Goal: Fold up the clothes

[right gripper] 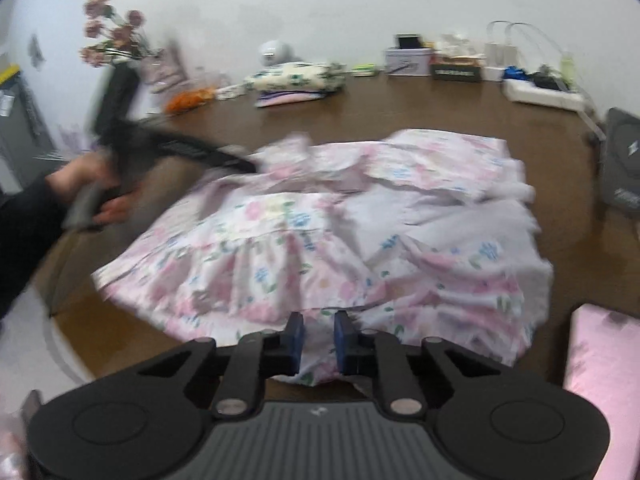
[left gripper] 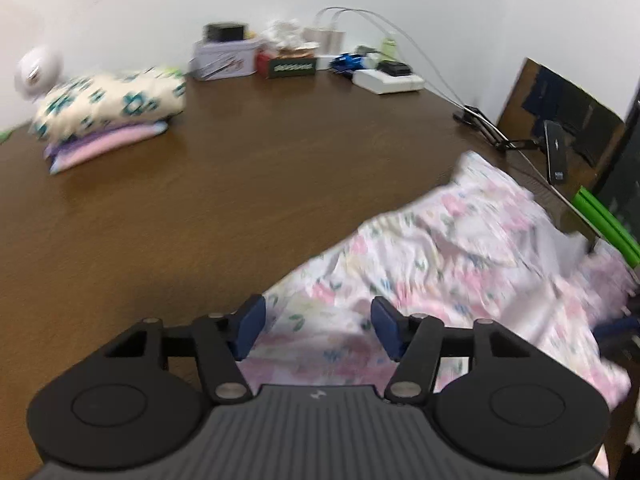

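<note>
Floral dress (right gripper: 320,232) rumpled on the brown table (right gripper: 400,108).
Skirt hem faced me, bodice away; my right gripper (right gripper: 319,340) pinched the hem, my left gripper (left gripper: 318,326) stood half-open.

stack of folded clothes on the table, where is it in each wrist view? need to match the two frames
Left wrist: the stack of folded clothes sits upper left, on the far part of the brown table.
Right wrist: the stack sits top centre, at the far table edge, beyond the floral garment.
Shared landmark: the white tin box by the wall, to the right of the stack in both views.
</note>
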The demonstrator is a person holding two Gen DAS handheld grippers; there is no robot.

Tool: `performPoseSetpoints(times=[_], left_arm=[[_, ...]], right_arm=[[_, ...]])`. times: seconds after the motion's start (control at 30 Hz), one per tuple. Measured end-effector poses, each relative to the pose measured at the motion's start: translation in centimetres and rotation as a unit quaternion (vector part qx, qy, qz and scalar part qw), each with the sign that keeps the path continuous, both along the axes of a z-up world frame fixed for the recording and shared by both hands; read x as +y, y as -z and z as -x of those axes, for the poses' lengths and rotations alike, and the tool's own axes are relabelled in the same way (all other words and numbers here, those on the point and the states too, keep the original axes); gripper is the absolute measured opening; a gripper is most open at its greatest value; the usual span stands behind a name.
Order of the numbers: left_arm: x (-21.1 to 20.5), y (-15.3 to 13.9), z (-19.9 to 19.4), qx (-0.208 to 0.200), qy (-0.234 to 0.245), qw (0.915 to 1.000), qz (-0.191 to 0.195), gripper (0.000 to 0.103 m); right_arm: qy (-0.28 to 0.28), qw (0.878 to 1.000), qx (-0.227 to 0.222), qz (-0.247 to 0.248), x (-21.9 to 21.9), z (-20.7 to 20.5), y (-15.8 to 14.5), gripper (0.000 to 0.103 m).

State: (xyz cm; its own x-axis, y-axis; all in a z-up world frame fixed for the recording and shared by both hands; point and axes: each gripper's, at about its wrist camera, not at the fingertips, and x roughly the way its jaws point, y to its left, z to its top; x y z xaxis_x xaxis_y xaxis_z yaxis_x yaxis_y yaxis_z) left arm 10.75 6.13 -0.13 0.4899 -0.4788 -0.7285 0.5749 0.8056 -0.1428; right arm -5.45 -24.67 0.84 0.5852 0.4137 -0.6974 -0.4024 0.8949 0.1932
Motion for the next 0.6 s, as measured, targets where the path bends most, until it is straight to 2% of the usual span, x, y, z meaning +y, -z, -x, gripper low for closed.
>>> performPoseSetpoints(times=[0.2, 0.33, 0.4, 0.43, 0.47, 0.5, 0.57, 0.6], left_arm=[[0.9, -0.7, 7.7, 0.026, -0.062, 0.9976, -0.018, 0.052], [0.0, -0.6, 13.0, 0.058, -0.081, 0.9943, 0.039, 0.055], [-0.5, -0.8, 14.4, 0.078, -0.081, 0.9910, 0.073, 0.055], [-0.4, -1.4, 14.7, 0.073, -0.081, 0.9908, 0.081, 0.055], [0.0, -2.3, 14.7, 0.054, -0.086, 0.9913, 0.083, 0.059], [0.7, -3.2, 14.3, 0.034, -0.095, 0.9912, 0.085, 0.070], [2.4, -4.7, 13.1, -0.002, -0.114, 0.9892, 0.092, 0.083], [3.1, -5.1, 11.9, -0.013, -0.122, 0.9879, 0.095, 0.084]], right_arm=[[-0.002, 0.996, -0.019, 0.088, 0.2, -7.2, -0.8, 0.018], [-0.008, 0.992, -0.062, 0.108, 1.0, -10.7, -1.7, 0.019], [-0.005, 0.992, -0.086, 0.094, 0.3, -9.9, -3.4, 0.020], [-0.004, 0.992, -0.097, 0.080, -0.3, -9.1, -4.4, 0.023], [-0.001, 0.992, -0.105, 0.068, -0.8, -8.1, -5.3, 0.025], [0.004, 0.992, -0.111, 0.058, -1.3, -6.8, -5.9, 0.029], [0.000, 0.993, -0.110, 0.033, -1.9, -3.5, -6.5, 0.031], [-0.011, 0.994, -0.103, 0.025, -1.8, -2.1, -6.2, 0.032]])
